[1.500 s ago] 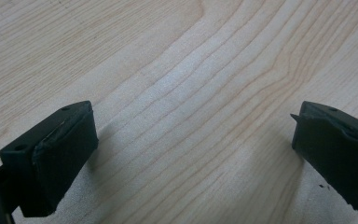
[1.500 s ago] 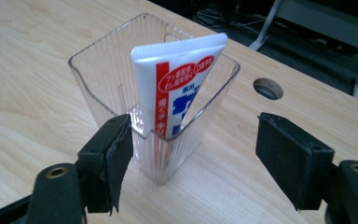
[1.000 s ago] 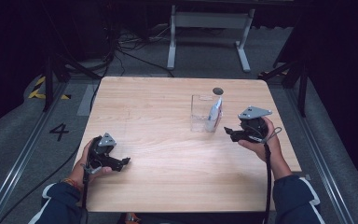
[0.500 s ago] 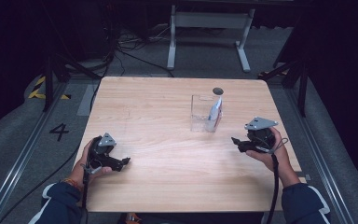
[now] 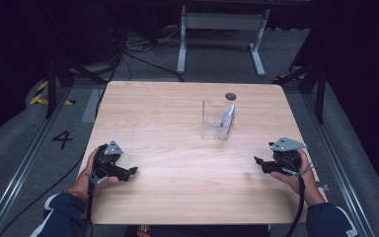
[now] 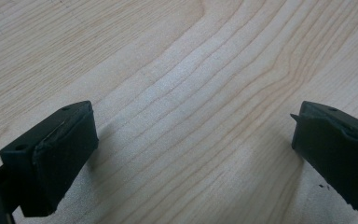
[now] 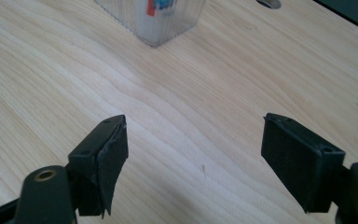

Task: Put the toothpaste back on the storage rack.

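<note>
A clear plastic box [image 5: 217, 120] stands right of the middle of the wooden table [image 5: 168, 128], and a white tube [image 5: 227, 117] leans upright inside it. The box's lower corner [image 7: 154, 21] shows at the top of the right gripper view. My right gripper [image 5: 257, 163] rests low at the table's right side, in front of the box and apart from it, jaws wide open over bare wood [image 7: 193, 154]. My left gripper [image 5: 132, 171] sits at the front left, also open with nothing between its jaws [image 6: 191, 154].
A small dark hole [image 5: 230, 96] lies in the tabletop just behind the box. Beyond the table's far edge stand a metal frame [image 5: 222, 29] and cables on the floor. A floor rail [image 5: 19, 168] runs along the left.
My right gripper has moved back from the box toward the front right of the table and dropped lower. The left gripper has stayed put.
</note>
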`<state>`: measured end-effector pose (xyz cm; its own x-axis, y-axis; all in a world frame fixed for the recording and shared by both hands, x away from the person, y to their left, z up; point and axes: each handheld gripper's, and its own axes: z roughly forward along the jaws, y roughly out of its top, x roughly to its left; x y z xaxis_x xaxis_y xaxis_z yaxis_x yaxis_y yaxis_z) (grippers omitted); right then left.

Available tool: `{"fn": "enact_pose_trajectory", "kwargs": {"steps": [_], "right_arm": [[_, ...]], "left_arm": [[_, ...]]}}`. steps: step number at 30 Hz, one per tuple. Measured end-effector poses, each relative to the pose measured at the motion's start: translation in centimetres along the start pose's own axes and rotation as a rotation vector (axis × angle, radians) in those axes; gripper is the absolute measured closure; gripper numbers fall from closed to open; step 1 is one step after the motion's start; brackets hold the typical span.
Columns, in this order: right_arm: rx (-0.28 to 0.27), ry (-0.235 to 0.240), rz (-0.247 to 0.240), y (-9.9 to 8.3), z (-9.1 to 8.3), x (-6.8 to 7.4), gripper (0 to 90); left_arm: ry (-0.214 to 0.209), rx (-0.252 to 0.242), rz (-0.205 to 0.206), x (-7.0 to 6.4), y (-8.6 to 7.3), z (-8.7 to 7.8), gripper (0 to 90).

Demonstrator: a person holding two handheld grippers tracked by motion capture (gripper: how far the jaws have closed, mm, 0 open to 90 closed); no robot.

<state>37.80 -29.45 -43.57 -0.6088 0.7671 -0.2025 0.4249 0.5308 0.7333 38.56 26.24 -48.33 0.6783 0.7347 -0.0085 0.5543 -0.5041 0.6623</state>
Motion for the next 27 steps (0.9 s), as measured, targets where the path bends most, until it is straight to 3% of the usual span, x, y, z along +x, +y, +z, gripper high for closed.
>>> {"fn": "enact_pose_trajectory", "kwargs": {"steps": [11, 12, 15, 18, 24, 27], "right_arm": [[0.015, -0.022, 0.077, -4.6, -1.4, -0.7, 23.4], [0.03, -0.029, 0.097, -5.7, -1.7, -0.8, 23.3], [0.039, -0.031, 0.129, -7.0, -2.0, -1.2, 23.1], [0.06, -0.038, 0.16, -8.0, -2.0, -1.4, 22.3], [0.03, 0.005, 0.284, -9.5, -2.1, -2.5, 18.8], [0.033, 0.005, 0.283, -9.5, -2.1, -2.6, 18.2]], "left_arm": [[0.0, 0.001, 0.0, 0.0, 0.0, 0.0, 0.5], [0.0, 0.001, 0.0, 0.0, 0.0, 0.0, 0.5], [0.0, 0.002, 0.001, 0.0, 0.0, 0.0, 0.5], [0.0, 0.001, 0.0, 0.0, 0.0, 0.0, 0.5], [0.0, 0.003, 0.002, 0.0, 0.0, 0.0, 0.5], [0.0, 0.002, 0.001, 0.0, 0.0, 0.0, 0.5]]}}
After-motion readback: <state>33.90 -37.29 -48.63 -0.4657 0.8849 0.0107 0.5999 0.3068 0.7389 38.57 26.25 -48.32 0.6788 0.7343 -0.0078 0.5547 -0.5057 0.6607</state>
